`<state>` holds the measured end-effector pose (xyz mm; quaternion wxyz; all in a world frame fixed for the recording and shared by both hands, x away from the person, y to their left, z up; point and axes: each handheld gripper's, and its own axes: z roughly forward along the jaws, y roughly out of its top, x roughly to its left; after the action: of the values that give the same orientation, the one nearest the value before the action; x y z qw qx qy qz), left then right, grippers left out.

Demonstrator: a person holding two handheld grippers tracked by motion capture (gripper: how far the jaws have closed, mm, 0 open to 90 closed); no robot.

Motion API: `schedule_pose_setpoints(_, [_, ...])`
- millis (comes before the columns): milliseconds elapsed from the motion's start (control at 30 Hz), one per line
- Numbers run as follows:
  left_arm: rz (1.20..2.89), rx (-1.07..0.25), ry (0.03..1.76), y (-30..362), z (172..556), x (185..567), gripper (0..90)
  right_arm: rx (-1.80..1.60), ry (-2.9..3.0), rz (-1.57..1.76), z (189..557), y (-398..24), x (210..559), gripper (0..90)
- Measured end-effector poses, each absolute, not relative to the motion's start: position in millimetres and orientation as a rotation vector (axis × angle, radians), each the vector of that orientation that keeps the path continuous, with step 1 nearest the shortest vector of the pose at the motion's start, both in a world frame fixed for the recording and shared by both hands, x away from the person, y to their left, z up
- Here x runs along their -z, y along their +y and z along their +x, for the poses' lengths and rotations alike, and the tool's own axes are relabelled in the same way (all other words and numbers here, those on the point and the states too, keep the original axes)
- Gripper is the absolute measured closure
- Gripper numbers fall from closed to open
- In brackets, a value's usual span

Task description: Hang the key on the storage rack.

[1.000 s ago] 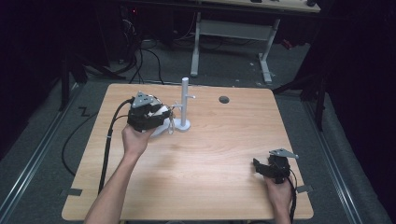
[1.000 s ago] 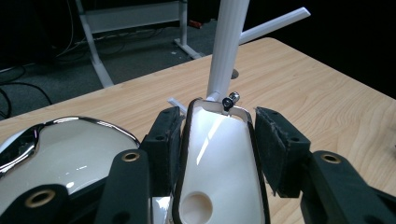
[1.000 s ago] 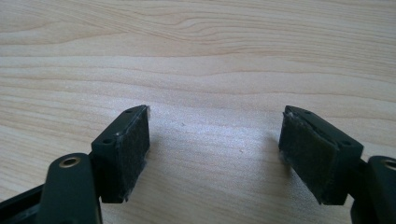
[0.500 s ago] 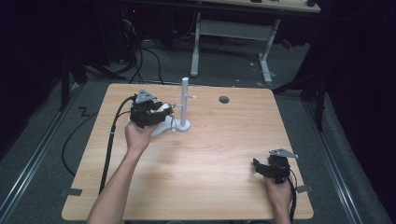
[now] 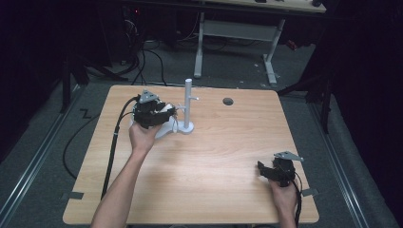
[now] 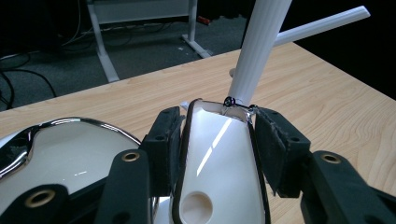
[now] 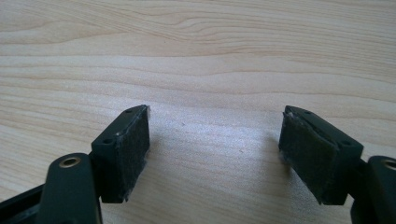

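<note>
Left gripper point(image 5: 167, 115): carried near the far left corner of the table point(image 5: 209, 166), its jaws clamped on the narrow white part point(image 6: 219, 158) of a glossy white object.
Held object: a white piece with a chrome-edged rounded body point(image 6: 70, 149) seen at the left of the left gripper view; what it is cannot be told for sure. The grip is taken on the slim end, likely so that the tip stays free to be guided.
Tip of the object: brought right up against the foot of the white stand point(image 5: 188, 105), where a small dark loop or wire point(image 6: 229, 101) is seen at the contact point. A hooking or hanging step is judged to be in hand.
Stand: upright, set toward the far edge, left of centre, with a side peg point(image 6: 322, 25) sticking out; the peg is probably meant to carry something.
Right gripper point(image 5: 267, 172): parked low over the near right corner, jaws spread wide with nothing between them, bare wood beneath. It is judged to be kept out of the way.
Dark round hole point(image 5: 228, 101): near the far edge, well apart from both grippers.
</note>
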<state>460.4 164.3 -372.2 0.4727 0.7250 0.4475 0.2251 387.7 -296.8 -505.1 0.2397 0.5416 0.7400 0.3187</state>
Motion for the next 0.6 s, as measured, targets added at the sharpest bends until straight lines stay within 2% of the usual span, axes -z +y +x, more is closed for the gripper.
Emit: schedule_pose_setpoints(600, [1.750, -0.552, 1.116, 165.7, 467.3, 373.0, 52.4, -0.871, 2.026, 1.481, 387.7, -296.7, 505.1, 24.6])
